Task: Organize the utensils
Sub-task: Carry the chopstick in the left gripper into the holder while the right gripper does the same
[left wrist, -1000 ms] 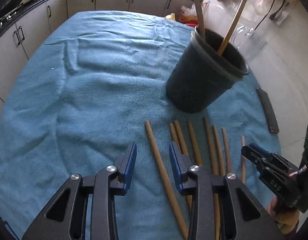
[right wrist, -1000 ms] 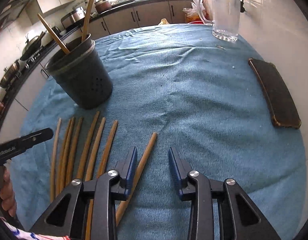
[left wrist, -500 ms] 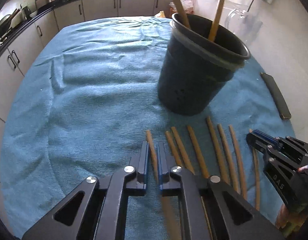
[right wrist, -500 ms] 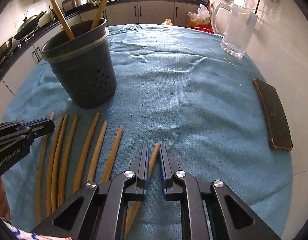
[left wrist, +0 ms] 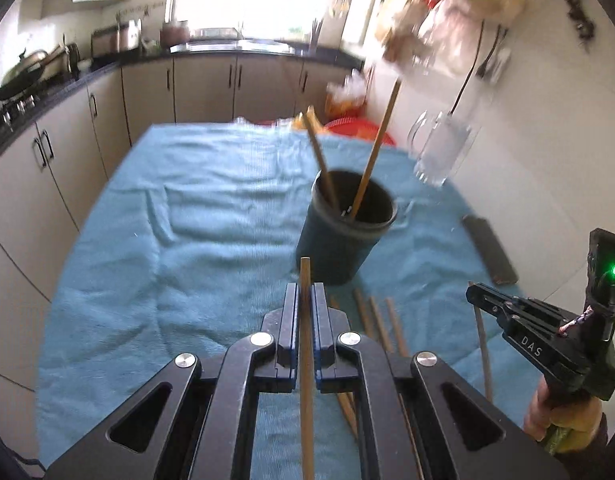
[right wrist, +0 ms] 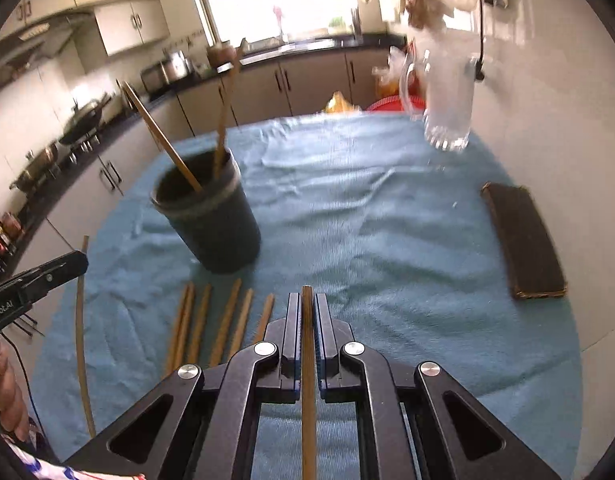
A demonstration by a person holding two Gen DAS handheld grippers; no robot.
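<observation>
teal cloth [left wrist: 155, 264], both chopsticks [left wrist: 306, 344] now lifted

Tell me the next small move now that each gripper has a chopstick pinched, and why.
Probably carry both toward the dark utensil holder and tip them in. The left gripper and right gripper are each shut on a chopstick, the holder's mouth is open with two sticks already inside, and six more lie on the blue towel.
</observation>
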